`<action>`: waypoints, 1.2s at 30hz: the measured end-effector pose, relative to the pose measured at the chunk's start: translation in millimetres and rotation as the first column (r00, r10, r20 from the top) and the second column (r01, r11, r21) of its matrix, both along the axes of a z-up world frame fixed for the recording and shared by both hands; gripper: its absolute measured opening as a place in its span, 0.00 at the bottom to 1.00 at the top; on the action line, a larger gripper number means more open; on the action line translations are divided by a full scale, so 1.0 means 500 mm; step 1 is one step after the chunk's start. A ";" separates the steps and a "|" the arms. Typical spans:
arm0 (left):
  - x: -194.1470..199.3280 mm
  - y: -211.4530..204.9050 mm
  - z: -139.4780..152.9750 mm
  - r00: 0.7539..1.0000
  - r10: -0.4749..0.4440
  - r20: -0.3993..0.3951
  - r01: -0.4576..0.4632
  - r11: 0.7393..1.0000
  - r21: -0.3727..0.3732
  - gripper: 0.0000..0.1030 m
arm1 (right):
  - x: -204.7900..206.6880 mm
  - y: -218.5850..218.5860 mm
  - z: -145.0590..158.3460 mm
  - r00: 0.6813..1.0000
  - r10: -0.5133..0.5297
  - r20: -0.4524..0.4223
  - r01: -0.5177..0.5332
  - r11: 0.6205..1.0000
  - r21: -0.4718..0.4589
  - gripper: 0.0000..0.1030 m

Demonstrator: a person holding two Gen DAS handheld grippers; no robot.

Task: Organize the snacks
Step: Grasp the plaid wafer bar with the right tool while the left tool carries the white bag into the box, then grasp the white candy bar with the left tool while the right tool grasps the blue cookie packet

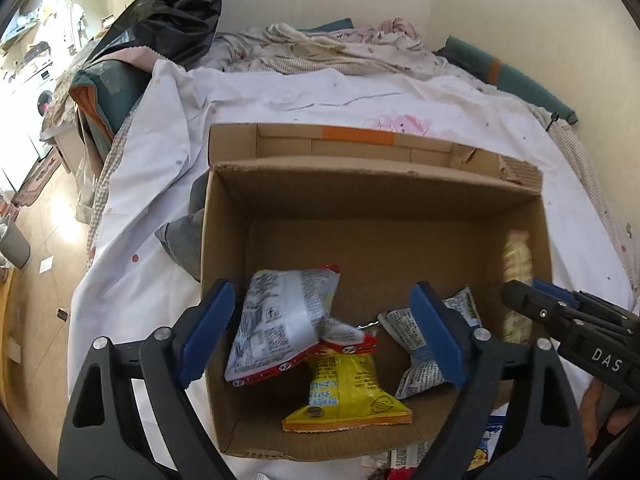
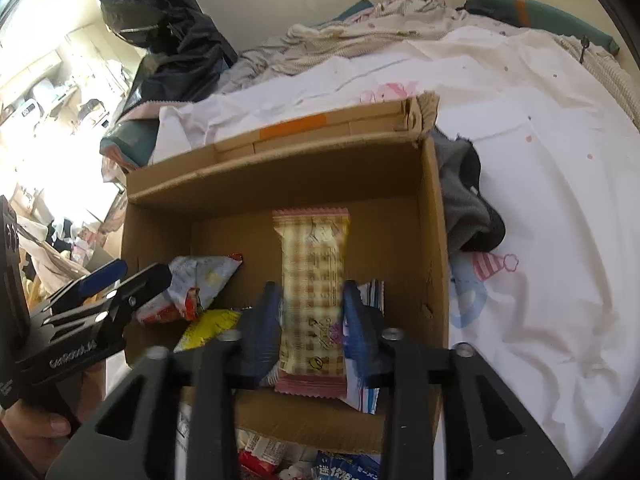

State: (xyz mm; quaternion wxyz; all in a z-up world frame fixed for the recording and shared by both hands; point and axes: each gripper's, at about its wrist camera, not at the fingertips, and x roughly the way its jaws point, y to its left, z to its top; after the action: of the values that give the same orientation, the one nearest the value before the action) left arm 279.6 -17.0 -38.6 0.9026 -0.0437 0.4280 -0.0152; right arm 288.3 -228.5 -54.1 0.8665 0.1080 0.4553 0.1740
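My right gripper (image 2: 310,320) clamps a long checkered cream-and-pink wafer pack (image 2: 313,284), pink crimped ends, upright over the cardboard box (image 2: 434,240). My left gripper (image 1: 324,332) gapes wide and empty above a silver-red packet (image 1: 280,320) overlapping a yellow packet (image 1: 344,396) on the box floor. Beyond lies the white sheet (image 1: 304,96).

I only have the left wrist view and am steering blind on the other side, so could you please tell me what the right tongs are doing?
Observer: The right tongs are shut on a checked wafer pack, over the cardboard box.
Operator: Thank you. Is anything lying beside the box on that side?
Observer: Yes, a dark grey cloth lies against the box's outer wall on the white sheet.
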 end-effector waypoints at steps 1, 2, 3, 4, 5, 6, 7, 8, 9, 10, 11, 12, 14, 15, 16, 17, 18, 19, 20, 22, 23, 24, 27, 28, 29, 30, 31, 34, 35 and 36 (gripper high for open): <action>-0.003 0.001 0.004 1.000 0.002 0.005 -0.002 1.000 0.000 0.85 | -0.002 -0.003 0.006 1.000 -0.008 0.017 0.008 1.000 0.009 0.73; -0.005 0.002 0.007 1.000 0.006 0.009 -0.006 1.000 0.002 0.85 | -0.005 -0.007 0.012 0.999 -0.017 0.034 0.016 1.000 0.023 0.76; -0.009 0.004 0.011 1.000 0.012 0.017 -0.012 1.000 0.005 0.85 | -0.006 -0.010 0.018 0.999 -0.025 0.045 0.023 0.999 0.028 0.76; -0.011 0.005 0.013 1.000 0.017 0.023 -0.017 1.000 0.005 0.85 | -0.006 -0.011 0.021 0.999 -0.024 0.048 0.023 0.999 0.030 0.76; -0.014 0.008 0.015 0.999 0.022 0.027 -0.022 1.000 0.004 0.85 | -0.006 -0.012 0.023 0.999 -0.024 0.049 0.022 0.999 0.035 0.76; -0.015 0.011 0.017 0.999 0.027 0.027 -0.027 1.000 0.003 0.85 | -0.005 -0.013 0.024 0.999 -0.026 0.047 0.024 0.999 0.040 0.76; -0.018 0.015 0.018 0.999 0.032 0.026 -0.032 0.999 0.001 0.85 | -0.005 -0.015 0.025 0.999 -0.030 0.043 0.028 0.998 0.049 0.76; -0.021 0.018 0.019 0.999 0.037 0.026 -0.037 0.999 -0.003 0.85 | -0.005 -0.016 0.026 0.999 -0.032 0.041 0.030 0.998 0.055 0.76; -0.025 0.022 0.022 0.999 0.042 0.027 -0.042 0.999 -0.007 0.85 | -0.006 -0.017 0.028 0.999 -0.035 0.041 0.033 0.998 0.062 0.76; -0.029 0.025 0.023 0.999 0.045 0.028 -0.045 0.999 -0.008 0.85 | -0.008 -0.018 0.031 0.998 -0.039 0.043 0.037 0.997 0.066 0.76; -0.034 0.028 0.025 0.998 0.049 0.030 -0.049 0.999 -0.009 0.85 | -0.012 -0.018 0.035 0.998 -0.042 0.048 0.039 0.997 0.069 0.76; -0.040 0.032 0.028 0.998 0.053 0.031 -0.053 0.999 -0.007 0.85 | -0.015 -0.019 0.039 0.998 -0.044 0.052 0.041 0.997 0.070 0.76; -0.054 0.039 0.036 0.997 0.064 0.034 -0.064 0.998 -0.001 0.85 | -0.024 -0.021 0.046 0.997 -0.048 0.058 0.044 0.997 0.067 0.76; -0.059 0.041 0.039 0.997 0.067 0.035 -0.067 0.998 0.000 0.85 | -0.030 -0.022 0.048 0.997 -0.049 0.058 0.045 0.997 0.070 0.78; -0.065 0.044 0.044 0.997 0.070 0.037 -0.070 0.998 0.001 0.85 | -0.037 -0.023 0.051 0.997 -0.051 0.057 0.047 0.996 0.069 0.79; -0.073 0.048 0.048 0.996 0.077 0.040 -0.077 0.997 0.006 0.85 | -0.044 -0.024 0.054 0.997 -0.049 0.055 0.045 0.996 0.073 0.79; -0.079 0.050 0.052 0.996 0.081 0.042 -0.082 0.997 0.011 0.85 | -0.052 -0.025 0.057 0.998 -0.044 0.054 0.039 0.996 0.078 0.79; -0.088 0.054 0.055 0.995 0.087 0.044 -0.088 0.996 0.014 0.85 | -0.059 -0.026 0.059 0.998 -0.042 0.053 0.038 0.996 0.077 0.79; -0.097 0.057 0.057 0.995 0.092 0.043 -0.093 0.996 0.016 0.85 | -0.069 -0.025 0.064 0.998 -0.039 0.052 0.035 0.997 0.075 0.80; -0.115 0.063 0.061 0.995 0.097 0.039 -0.097 0.995 0.015 0.85 | -0.085 -0.026 0.071 0.997 -0.038 0.060 0.034 0.997 0.065 0.80; -0.122 0.066 0.064 0.994 0.102 0.041 -0.103 0.995 0.013 0.85 | -0.092 -0.026 0.074 0.997 -0.037 0.065 0.033 0.998 0.060 0.80; -0.131 0.070 0.067 0.993 0.108 0.044 -0.109 0.994 0.013 0.85 | -0.102 -0.025 0.078 0.997 -0.037 0.073 0.033 0.998 0.055 0.80; -0.156 0.081 0.072 0.992 0.116 0.048 -0.117 0.993 0.016 0.85 | -0.128 -0.023 0.074 0.997 -0.043 0.070 0.040 0.998 0.045 0.80; -0.165 0.084 0.073 0.992 0.120 0.049 -0.121 0.992 0.021 0.85 | -0.134 -0.020 0.070 0.997 -0.038 0.061 0.036 0.998 0.046 0.80; -0.173 0.087 0.072 0.991 0.126 0.048 -0.128 0.991 0.030 0.85 | -0.141 -0.018 0.068 0.998 -0.035 0.055 0.032 0.999 0.044 0.80; -0.180 0.089 0.071 0.991 0.129 0.045 -0.131 0.991 0.035 0.85 | -0.146 -0.016 0.066 0.998 -0.032 0.053 0.030 0.999 0.040 0.80; -0.188 0.093 0.069 0.991 0.130 0.041 -0.131 0.991 0.032 0.85 | -0.154 -0.014 0.065 0.998 -0.031 0.052 0.029 0.999 0.037 0.80; -0.208 0.102 0.066 0.989 0.144 0.026 -0.144 0.989 0.015 0.85 | -0.174 -0.013 0.062 0.999 -0.025 0.045 0.023 0.999 0.037 0.80; -0.215 0.105 0.065 0.989 0.146 0.023 -0.146 0.989 0.011 0.85 | -0.181 -0.013 0.061 0.999 -0.025 0.042 0.023 0.999 0.036 0.80; -0.223 0.107 0.064 0.989 0.148 0.017 -0.148 0.989 0.011 0.85 | -0.189 -0.013 0.059 0.999 -0.025 0.040 0.024 0.999 0.033 0.80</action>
State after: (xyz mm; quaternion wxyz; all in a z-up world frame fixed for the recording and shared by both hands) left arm 168.0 36.3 -6.7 0.9049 -0.0698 0.4164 0.0542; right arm 194.0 -234.9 -24.3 0.8756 0.1242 0.4337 0.1729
